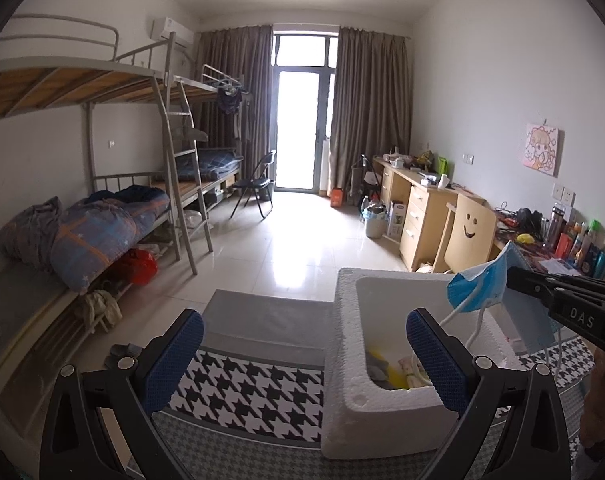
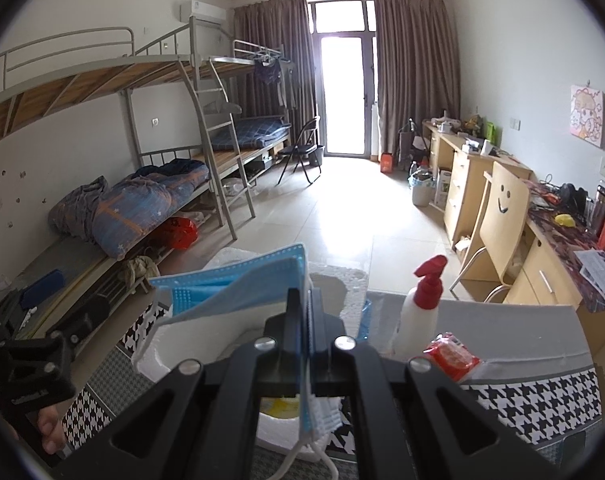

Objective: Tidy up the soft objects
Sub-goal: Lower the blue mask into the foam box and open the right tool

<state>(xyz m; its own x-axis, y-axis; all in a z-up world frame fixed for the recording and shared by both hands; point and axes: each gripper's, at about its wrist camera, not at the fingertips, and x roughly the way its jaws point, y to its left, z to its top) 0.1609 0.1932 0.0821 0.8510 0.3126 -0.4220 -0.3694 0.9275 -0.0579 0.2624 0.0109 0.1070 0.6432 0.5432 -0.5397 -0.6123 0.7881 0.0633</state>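
Above the foam box (image 1: 344, 344), the right gripper (image 2: 304, 304) is clamping a blue mask (image 2: 238, 288) whose lower part its jaws are hiding, while the left gripper (image 1: 302, 340) is hanging open and empty, its fingers partly covering the box's hard-to-identify contents.

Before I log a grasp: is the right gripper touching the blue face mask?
Touching. Right wrist view: right gripper shut on the blue face mask.
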